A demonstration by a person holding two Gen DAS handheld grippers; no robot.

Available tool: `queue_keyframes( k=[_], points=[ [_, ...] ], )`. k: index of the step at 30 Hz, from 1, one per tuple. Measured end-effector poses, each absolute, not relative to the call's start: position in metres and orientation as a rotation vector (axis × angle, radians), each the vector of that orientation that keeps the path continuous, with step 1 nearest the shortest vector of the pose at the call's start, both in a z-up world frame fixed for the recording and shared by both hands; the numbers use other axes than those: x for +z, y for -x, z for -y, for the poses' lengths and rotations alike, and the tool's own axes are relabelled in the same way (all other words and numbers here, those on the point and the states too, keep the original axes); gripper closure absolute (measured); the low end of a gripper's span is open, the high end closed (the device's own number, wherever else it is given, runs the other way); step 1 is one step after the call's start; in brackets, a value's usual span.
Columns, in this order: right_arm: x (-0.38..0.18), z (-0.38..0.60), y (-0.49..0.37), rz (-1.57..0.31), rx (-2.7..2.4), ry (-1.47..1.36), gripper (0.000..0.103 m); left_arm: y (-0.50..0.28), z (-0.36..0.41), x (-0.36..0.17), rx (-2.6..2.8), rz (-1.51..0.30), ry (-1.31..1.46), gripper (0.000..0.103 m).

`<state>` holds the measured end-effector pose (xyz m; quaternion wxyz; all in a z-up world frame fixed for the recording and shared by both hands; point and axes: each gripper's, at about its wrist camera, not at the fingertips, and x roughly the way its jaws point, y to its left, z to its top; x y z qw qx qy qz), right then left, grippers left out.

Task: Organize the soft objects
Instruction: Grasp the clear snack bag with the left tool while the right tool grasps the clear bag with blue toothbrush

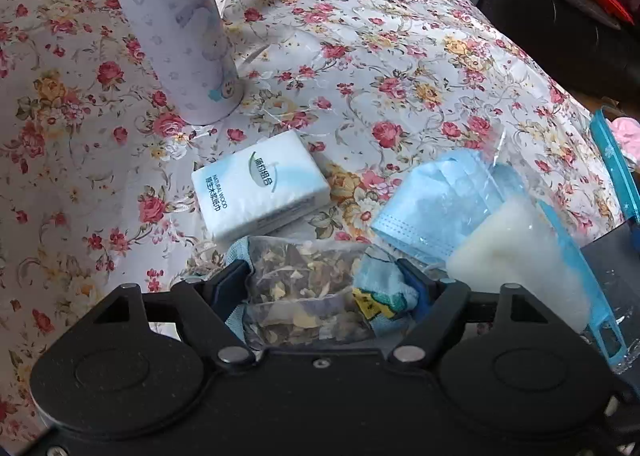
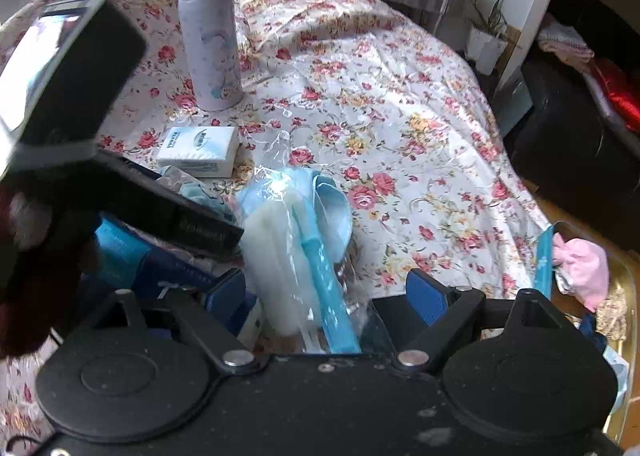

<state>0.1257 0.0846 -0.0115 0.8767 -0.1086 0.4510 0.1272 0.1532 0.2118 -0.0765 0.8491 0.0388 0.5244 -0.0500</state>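
In the left wrist view my left gripper (image 1: 324,284) points down at a clear sachet of dried flowers (image 1: 304,280) lying on a small blue patterned cloth (image 1: 384,288). Both sit between its fingers, and the pads press on them from either side. A white tissue pack (image 1: 260,184) lies just beyond, and blue face masks in a clear bag (image 1: 432,200) lie to the right. In the right wrist view my right gripper (image 2: 328,296) stands open over a clear bag holding a white sponge brush (image 2: 276,256) with a blue handle. Its pads (image 2: 428,292) are clear of the bag.
A purple-capped flask (image 1: 176,36) (image 2: 210,36) stands upright at the back on the floral tablecloth (image 2: 400,116). At the right table edge a blue-rimmed container (image 2: 544,256) holds a pink cloth (image 2: 580,264). Dark furniture lies beyond. The left gripper's black body (image 2: 132,192) fills the right wrist view's left side.
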Motion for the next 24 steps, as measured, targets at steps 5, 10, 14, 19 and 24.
queue_keyframes(
  k=[5, 10, 14, 19, 24],
  points=[
    [-0.019, -0.088, -0.138, -0.997, 0.29, 0.189, 0.032, -0.153, -0.213, -0.078, -0.112, -1.101, -0.073, 0.03],
    [-0.019, -0.088, -0.139, -1.038, 0.328, 0.15, 0.071, -0.154, -0.215, -0.077, -0.116, -1.105, -0.056, 0.03],
    [-0.011, -0.081, -0.134, -1.023, 0.328, 0.114, 0.073, -0.152, -0.215, -0.077, -0.112, -1.099, -0.05, 0.032],
    [0.005, -0.067, -0.125, -0.996, 0.312, 0.037, 0.073, -0.149, -0.215, -0.074, -0.104, -1.087, -0.041, 0.038],
    [0.019, -0.051, -0.11, -0.972, 0.275, -0.031, 0.073, -0.147, -0.215, -0.067, -0.091, -1.078, -0.037, 0.043]
  ],
)
